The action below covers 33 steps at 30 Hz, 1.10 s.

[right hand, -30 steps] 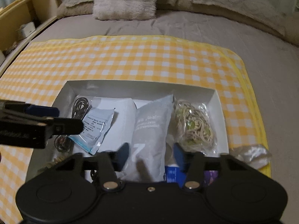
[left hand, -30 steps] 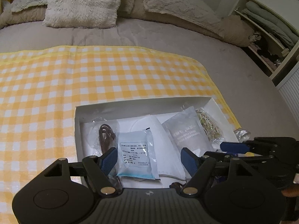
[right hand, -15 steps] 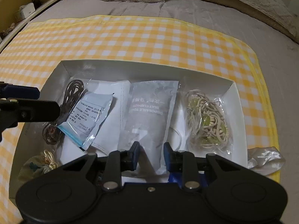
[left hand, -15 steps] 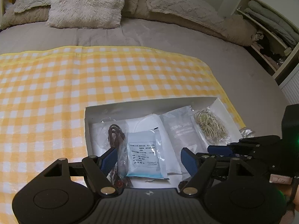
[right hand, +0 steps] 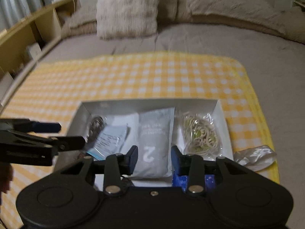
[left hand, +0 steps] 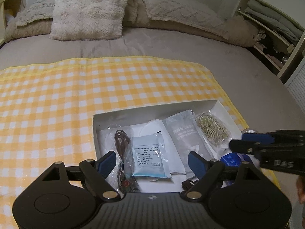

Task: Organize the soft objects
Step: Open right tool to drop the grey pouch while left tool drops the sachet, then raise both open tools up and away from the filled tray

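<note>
My left gripper point(left hand: 151, 163) hangs with jaws wide, just opened further, over the small labelled packet point(left hand: 149, 156) in the white box point(right hand: 148, 104). My right gripper point(right hand: 154, 157) has jaws just parted and empty, framing the grey pouch point(right hand: 155, 141) as my likely next pick.

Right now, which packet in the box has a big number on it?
The grey pouch in the middle, printed with a large white 2; the small packet has fine print only.

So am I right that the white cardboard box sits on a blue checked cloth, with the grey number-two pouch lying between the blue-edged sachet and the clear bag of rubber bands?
Nearly: the white cardboard box sits on a yellow checked cloth, not blue, as the right wrist view shows. The grey number-two pouch does lie between the blue-edged sachet and the clear bag of rubber bands.
</note>
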{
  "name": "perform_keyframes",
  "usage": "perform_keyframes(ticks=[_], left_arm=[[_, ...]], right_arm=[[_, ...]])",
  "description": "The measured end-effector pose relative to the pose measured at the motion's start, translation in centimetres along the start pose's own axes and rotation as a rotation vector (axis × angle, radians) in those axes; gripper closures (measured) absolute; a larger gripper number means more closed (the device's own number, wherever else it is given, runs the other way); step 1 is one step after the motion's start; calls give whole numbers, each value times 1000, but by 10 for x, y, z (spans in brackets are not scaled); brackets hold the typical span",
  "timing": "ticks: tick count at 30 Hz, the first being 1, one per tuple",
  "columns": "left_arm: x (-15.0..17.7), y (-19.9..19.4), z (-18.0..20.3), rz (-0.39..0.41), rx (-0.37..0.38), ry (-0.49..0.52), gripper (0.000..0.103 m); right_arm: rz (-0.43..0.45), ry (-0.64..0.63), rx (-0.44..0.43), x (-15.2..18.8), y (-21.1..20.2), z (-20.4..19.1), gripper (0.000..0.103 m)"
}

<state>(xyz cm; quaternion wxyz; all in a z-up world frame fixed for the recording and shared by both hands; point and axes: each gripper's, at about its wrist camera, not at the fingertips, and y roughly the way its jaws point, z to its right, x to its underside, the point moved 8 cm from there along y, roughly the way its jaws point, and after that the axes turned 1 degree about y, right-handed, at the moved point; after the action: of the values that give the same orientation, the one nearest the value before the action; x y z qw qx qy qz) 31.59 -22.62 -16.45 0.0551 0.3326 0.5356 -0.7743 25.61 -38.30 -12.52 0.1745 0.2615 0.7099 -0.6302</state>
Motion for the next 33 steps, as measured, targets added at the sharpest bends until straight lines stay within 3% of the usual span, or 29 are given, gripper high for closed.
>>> perform_keyframes(ticks=[10,12,18,22,33], left_arm=[[5,-48,5,86,-37,22,2],[6,-60,6,111,-40,19,0],[15,-97,12,177,-87,54,0],[22,-124,15,243,-122,80,0],[54,-173,16,332,-145,98,0]], right_arm=[[130,39,12,3,-56,0,38],[157,41,14,4,-67,-1,25],[245,34,44,5,-99,-6,4],[278,54,50,13,-117,-8,1],[355,45,63,49,-150,-27,0]])
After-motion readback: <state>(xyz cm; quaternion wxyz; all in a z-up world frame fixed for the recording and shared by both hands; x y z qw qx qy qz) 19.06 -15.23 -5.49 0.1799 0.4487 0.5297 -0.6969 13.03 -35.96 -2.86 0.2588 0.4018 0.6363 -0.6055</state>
